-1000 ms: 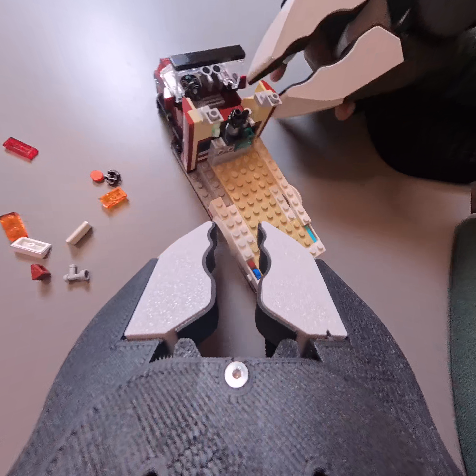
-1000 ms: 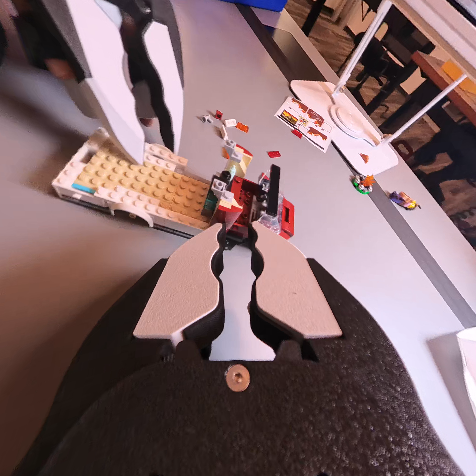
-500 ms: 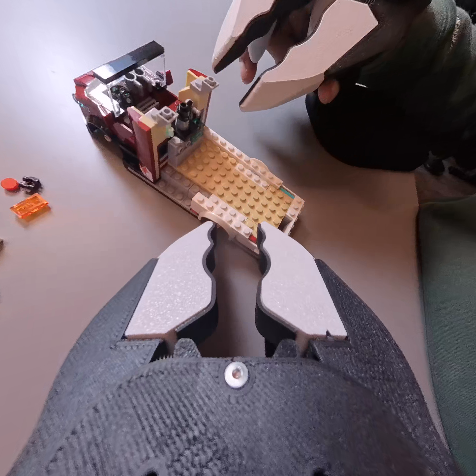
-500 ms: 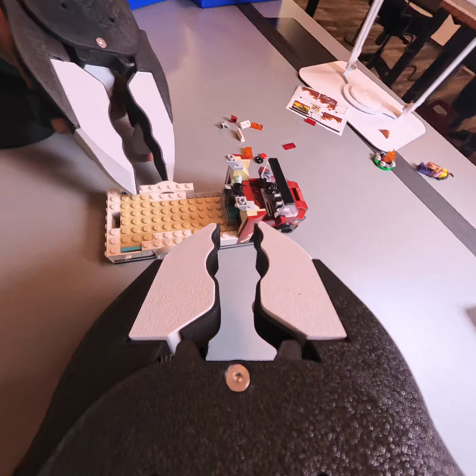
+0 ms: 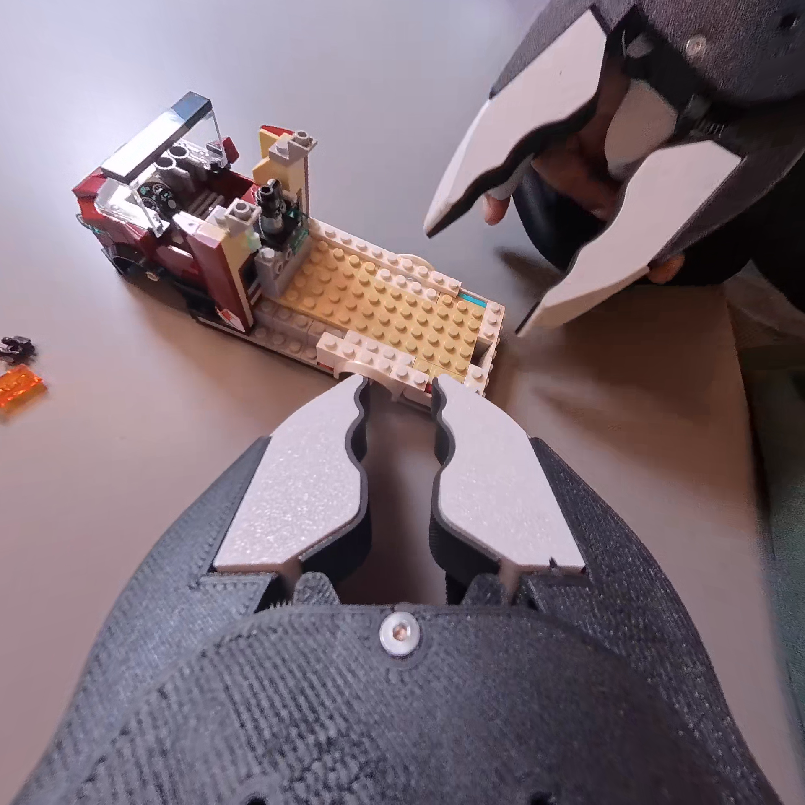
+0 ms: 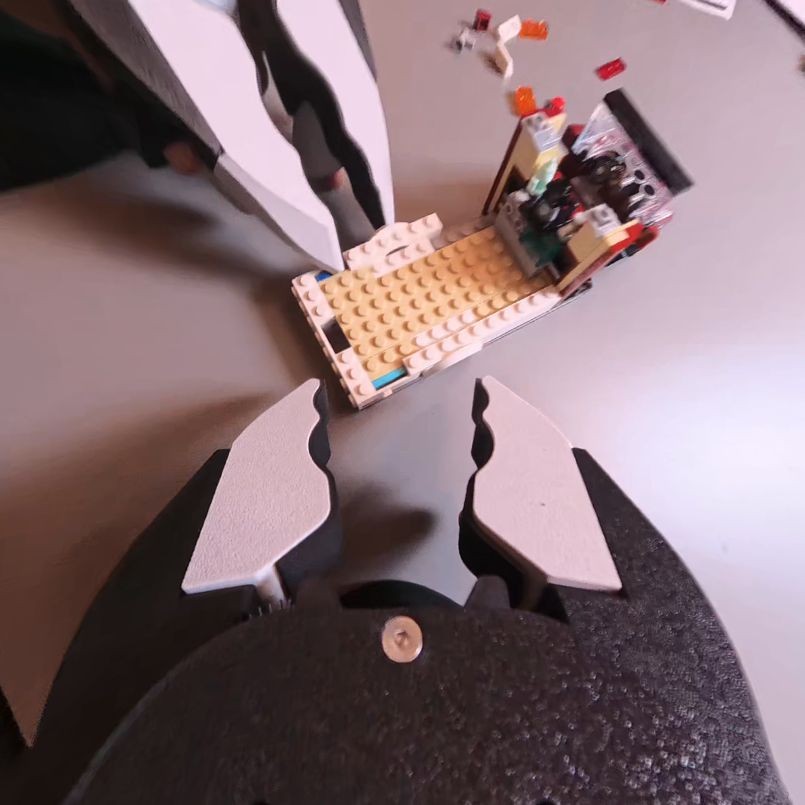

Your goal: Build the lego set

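The lego truck (image 5: 383,313) stands on the table, with a tan studded bed, white edges and a dark red cab (image 5: 143,191) under a clear windshield. It also shows in the right wrist view (image 6: 418,300). My left gripper (image 5: 400,383) is open with a narrow gap and holds nothing. Its tips are at the white wheel arch (image 5: 374,370) on the truck's near side. My right gripper (image 6: 400,383) is wide open and empty, just short of the truck's rear end. In the left wrist view my right gripper (image 5: 475,281) hovers beside the rear corner.
Loose pieces lie left of the cab: an orange clear plate (image 5: 17,387) and a small black part (image 5: 15,346). More small pieces (image 6: 501,43) lie beyond the cab. The table's edge and something dark green (image 5: 784,435) are at the right. A hand (image 5: 566,174) holds my right gripper. My hands' fingertips stand some 7 cm from each other. Measured from the fingertips, the orange clear plate (image 5: 17,387) is 12 cm or so from the left gripper and 20 cm from the right. My right wrist view (image 6: 522,102) looks at it from another angle.
My right gripper has opened wide and swung round from the cab side to the truck's rear end. My left gripper keeps the same gap and now sits by the wheel arch.
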Demonstrator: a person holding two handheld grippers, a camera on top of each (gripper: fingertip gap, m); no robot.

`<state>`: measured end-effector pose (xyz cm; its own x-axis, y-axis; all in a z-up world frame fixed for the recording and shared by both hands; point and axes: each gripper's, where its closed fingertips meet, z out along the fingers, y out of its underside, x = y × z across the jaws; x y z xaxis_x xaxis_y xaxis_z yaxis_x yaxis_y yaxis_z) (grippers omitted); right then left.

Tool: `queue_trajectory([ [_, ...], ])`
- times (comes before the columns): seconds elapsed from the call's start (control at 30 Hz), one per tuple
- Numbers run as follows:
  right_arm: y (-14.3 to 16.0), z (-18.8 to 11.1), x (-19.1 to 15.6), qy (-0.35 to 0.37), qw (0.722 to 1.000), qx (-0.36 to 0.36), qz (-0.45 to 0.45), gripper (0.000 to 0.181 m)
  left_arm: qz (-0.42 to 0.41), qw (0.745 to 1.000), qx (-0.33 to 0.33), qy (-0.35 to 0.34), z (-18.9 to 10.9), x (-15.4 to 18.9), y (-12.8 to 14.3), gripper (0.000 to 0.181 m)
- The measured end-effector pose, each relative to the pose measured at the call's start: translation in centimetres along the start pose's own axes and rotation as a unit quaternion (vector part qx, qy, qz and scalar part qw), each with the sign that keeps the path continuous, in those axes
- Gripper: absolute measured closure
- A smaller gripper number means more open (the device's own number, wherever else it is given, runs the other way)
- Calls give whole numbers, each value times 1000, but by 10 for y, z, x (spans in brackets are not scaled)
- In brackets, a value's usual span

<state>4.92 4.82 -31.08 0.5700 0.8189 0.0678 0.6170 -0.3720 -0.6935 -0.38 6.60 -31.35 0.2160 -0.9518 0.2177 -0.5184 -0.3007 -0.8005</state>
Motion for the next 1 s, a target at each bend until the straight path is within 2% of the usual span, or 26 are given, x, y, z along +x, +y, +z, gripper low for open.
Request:
queue_trajectory([
  [0.13,7,12,0,22,999,-35,-30,125,4,1000,2,-5,0,-1,-1,154],
  [0.33,-2,23,6,21,998,-37,-42,134,1,999,11,-31,-5,-16,-1,155],
  [0.5,-15,37,10,31,998,-45,-25,138,-9,994,29,-106,-18,-45,-5,150],
  [0.6,-25,47,-2,26,998,-48,-33,144,-36,987,58,-148,-33,-66,-12,150],
  [0.73,-41,59,-28,-9,996,-30,-79,144,-56,983,68,-160,-44,-79,-11,148],
  [0.9,-62,75,-39,-43,993,-2,-113,144,-16,982,48,-184,-49,-84,-9,130],
  [1.0,-74,82,-36,-60,990,28,-126,143,-5,983,45,-176,-51,-83,-9,117],
])
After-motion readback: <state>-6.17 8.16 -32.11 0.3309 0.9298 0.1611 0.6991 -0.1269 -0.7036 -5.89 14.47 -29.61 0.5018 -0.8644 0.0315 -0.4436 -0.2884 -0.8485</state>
